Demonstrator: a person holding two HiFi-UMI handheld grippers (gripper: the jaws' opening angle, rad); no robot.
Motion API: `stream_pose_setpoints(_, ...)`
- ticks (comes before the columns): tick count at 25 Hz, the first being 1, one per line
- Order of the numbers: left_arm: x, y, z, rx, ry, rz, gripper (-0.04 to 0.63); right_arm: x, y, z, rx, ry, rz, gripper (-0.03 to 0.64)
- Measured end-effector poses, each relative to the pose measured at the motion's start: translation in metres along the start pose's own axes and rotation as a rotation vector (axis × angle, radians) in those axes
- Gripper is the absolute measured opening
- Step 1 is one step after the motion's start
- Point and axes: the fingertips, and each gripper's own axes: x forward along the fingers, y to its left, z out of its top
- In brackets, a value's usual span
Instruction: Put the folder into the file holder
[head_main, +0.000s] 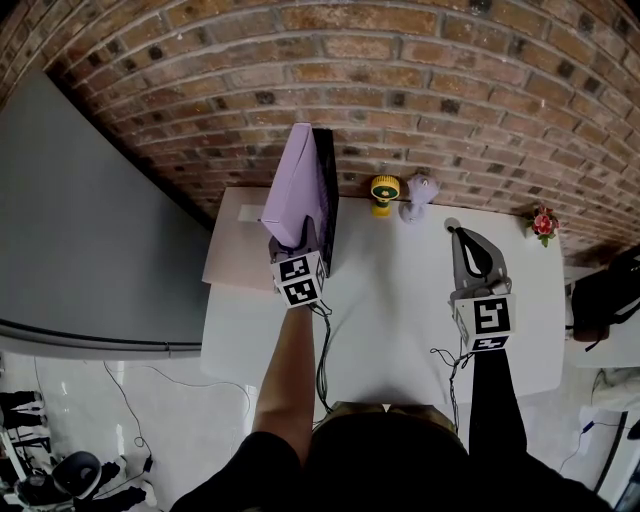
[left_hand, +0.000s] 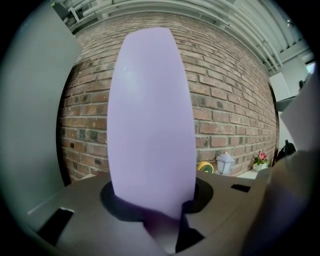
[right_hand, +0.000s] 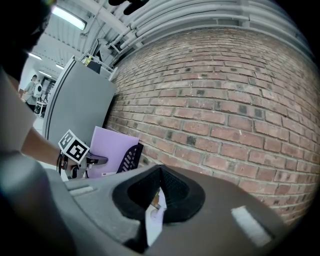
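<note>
My left gripper (head_main: 296, 246) is shut on the lower edge of a lilac folder (head_main: 299, 180), which it holds upright. The folder fills the middle of the left gripper view (left_hand: 152, 115), clamped where the left gripper's (left_hand: 165, 222) jaws meet. A black mesh file holder (head_main: 329, 205) stands right beside the folder, on its right, near the table's back edge. I cannot tell whether the folder's edge is inside it. The right gripper view shows the folder (right_hand: 107, 147) left of the holder (right_hand: 131, 157). My right gripper (head_main: 456, 232) hovers over the table's right half, shut and holding nothing.
On the white table (head_main: 390, 330), by the brick wall, stand a small yellow fan (head_main: 384, 194), a pale lantern (head_main: 419, 196) and a flower pot (head_main: 543, 224). A beige board (head_main: 236, 252) lies at the left end. A grey partition (head_main: 90, 230) stands to the left.
</note>
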Motion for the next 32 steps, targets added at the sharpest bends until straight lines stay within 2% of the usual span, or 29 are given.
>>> stream_pose_setpoints(6,0.0,-0.003,-0.009,0.026,0.008,0.011,0.14,0.0,0.0,-0.007,0.009,0.022,0.006,0.0)
stream_pose_setpoints(13,-0.003,-0.008,-0.018,0.068,-0.008,-0.014,0.14,-0.001,0.002,-0.003,0.008,-0.001,0.002,0.0)
stream_pose_setpoints(22,-0.002,-0.016,-0.023,0.104,0.022,-0.019,0.158,-0.008,0.004,0.0,0.013,-0.002,0.003,0.0)
stream_pose_setpoints(25,-0.003,-0.022,-0.026,0.133,0.058,-0.036,0.175,-0.01,0.005,0.001,0.012,-0.01,0.004,0.0)
stream_pose_setpoints(28,-0.006,-0.03,-0.036,0.171,0.111,-0.087,0.223,-0.011,0.006,0.005,0.013,-0.016,0.005,0.0)
stream_pose_setpoints(32,-0.011,-0.037,-0.04,0.17,0.113,-0.12,0.256,-0.014,0.007,0.004,0.01,-0.016,0.006,0.0)
